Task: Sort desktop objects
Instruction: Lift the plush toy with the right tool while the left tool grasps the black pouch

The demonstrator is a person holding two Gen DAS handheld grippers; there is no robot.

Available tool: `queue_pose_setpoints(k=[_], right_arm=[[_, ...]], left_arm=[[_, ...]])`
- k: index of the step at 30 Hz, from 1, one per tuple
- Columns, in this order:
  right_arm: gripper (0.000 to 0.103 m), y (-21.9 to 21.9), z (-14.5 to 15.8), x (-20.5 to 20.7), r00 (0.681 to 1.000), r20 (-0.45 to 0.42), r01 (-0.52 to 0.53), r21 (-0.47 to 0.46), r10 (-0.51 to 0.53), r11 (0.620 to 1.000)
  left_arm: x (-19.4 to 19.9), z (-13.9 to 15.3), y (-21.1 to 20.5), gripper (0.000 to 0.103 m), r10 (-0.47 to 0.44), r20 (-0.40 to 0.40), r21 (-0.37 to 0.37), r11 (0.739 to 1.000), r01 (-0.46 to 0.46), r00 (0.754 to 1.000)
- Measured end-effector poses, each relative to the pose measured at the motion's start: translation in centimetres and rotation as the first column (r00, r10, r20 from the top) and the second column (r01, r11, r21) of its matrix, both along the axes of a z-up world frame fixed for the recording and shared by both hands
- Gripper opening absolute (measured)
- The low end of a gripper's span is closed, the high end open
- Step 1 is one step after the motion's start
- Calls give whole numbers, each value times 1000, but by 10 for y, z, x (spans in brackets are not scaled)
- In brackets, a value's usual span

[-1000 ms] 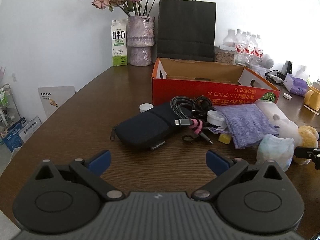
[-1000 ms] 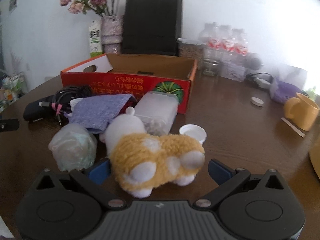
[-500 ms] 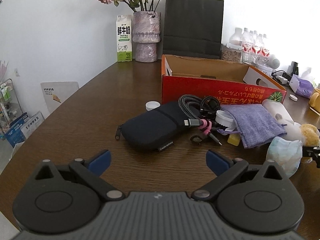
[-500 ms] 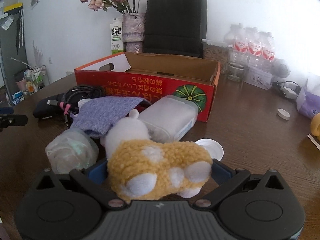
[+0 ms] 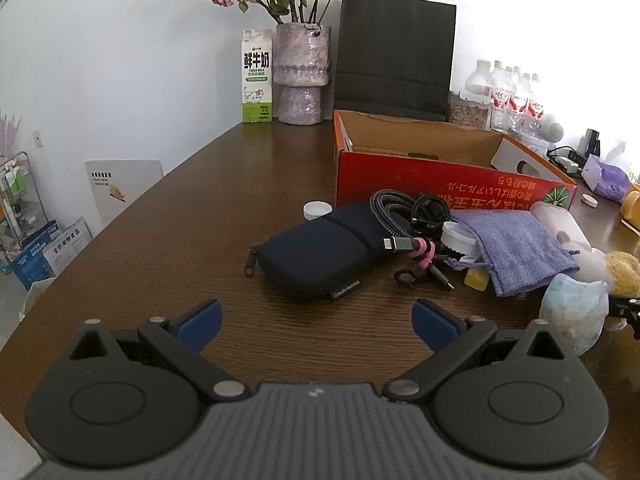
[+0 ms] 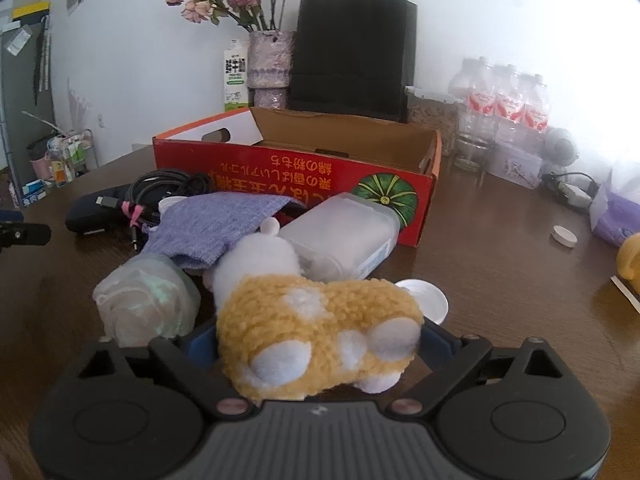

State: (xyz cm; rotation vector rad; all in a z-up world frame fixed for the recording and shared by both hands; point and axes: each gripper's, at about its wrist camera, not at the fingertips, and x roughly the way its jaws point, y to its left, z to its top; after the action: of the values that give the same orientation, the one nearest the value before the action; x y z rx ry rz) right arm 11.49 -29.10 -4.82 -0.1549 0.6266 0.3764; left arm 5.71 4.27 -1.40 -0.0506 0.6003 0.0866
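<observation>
The milk carton (image 5: pixel 257 76) at the far edge of the desk (image 5: pixel 168 240) carries Chinese characters and the words "FRESH MILK". The red box (image 5: pixel 440 176) shows orange writing turned upside down and a green pumpkin picture. The dark pouch (image 5: pixel 320 252) has a small tag that reads "audio-technica".

The right tongs (image 6: pixel 316 340) are closed on the plush toy (image 6: pixel 316 332): both blue pads press its yellow body, and its white head points toward the box. The toy is lifted a little over the desk near the front edge; I cannot tell if its feet touch the wood. Just to its left is a crumpled plastic bag (image 6: pixel 148 304), and a white lid (image 6: pixel 426 300) lies just behind it on the right.

The left tongs (image 5: pixel 316 320) are open, with nothing between the pads. They hang over bare wood near the front edge of the desk, and the pouch lies just beyond them.

The box stands open near the middle of the desk; the part of its inside that I can see is bare cardboard. In front of it lie a coil of cables (image 5: pixel 408 208), a purple cloth bag (image 5: pixel 516 244) and a frosted plastic container (image 6: pixel 344 236), which touches the box front. A vase (image 5: pixel 302 72) with dried roses stands beside the carton, and a black paper bag (image 5: pixel 394 56) stands behind the box.
</observation>
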Motion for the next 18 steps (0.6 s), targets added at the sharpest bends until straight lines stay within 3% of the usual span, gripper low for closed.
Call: queue_pose_setpoints(k=[8,18], right_arm=[[91,-2,9,-26,995,33,92,28,-93,995],[91,-5,33,-44,965,113,232,68,-238,970]], left_arm=[[1,5,9,103,1,22,24,1000,-2,1000],[23,8,21,103,-17,17,118,993,15,1000]])
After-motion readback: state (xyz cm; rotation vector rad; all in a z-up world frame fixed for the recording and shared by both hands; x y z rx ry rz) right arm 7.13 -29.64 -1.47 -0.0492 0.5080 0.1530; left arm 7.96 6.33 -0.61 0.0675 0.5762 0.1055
